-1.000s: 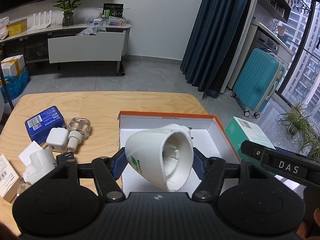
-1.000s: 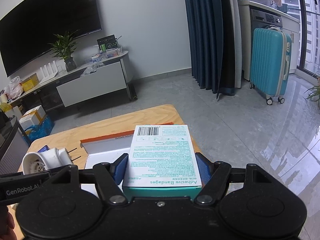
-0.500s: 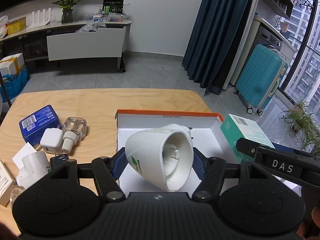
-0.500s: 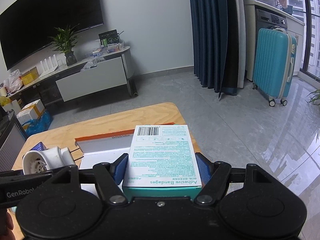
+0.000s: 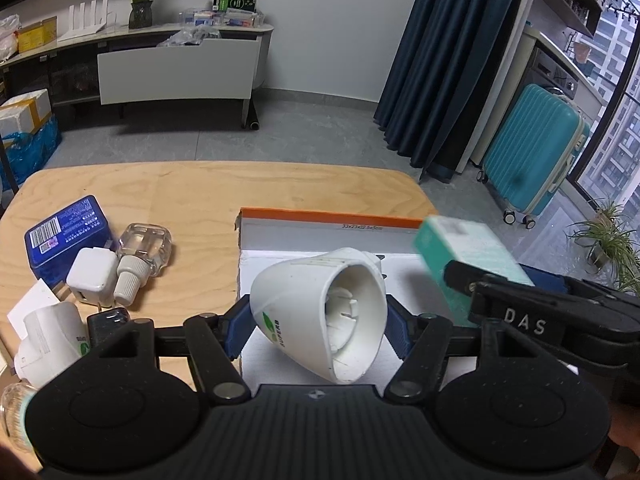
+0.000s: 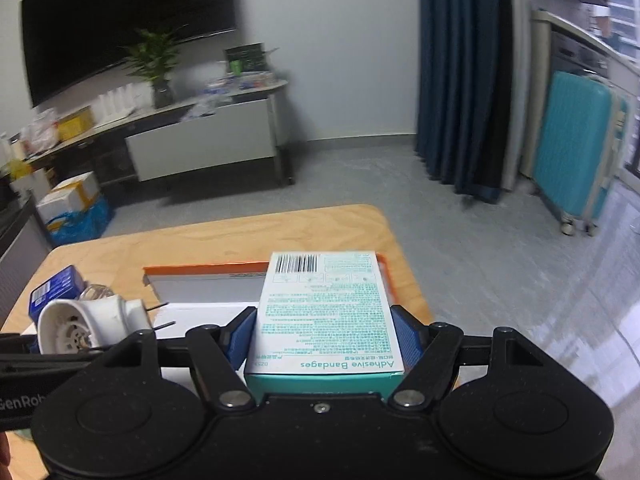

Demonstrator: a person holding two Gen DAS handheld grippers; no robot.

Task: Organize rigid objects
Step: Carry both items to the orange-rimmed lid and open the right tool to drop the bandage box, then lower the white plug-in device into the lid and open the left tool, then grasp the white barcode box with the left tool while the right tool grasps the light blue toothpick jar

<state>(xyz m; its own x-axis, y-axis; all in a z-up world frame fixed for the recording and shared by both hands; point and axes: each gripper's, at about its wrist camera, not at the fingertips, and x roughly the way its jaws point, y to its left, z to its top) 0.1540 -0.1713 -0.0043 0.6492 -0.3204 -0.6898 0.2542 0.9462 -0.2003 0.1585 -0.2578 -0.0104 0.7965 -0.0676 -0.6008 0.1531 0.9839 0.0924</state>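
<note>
Over the tray (image 5: 332, 219), an orange-rimmed white box lid on the wooden table (image 5: 192, 188), both grippers hold their loads. Left gripper (image 5: 318, 322): blue pads clamped on either side of a white cone (image 5: 304, 312), its open mouth facing the camera, two thin prongs at its narrow end visible from the right view. Right gripper (image 6: 324, 336): fingers closed on a teal bandage box (image 6: 326, 312), barcode end pointing away, held above the tray's right part; in the left view it appears blurred at the tray's right edge. On the table left of the tray lie a blue box (image 5: 66, 236), a white adapter (image 5: 91, 278) touching it, a clear bottle (image 5: 142, 254) just beside the adapter, and a second cone (image 5: 50, 340) near the front edge
</note>
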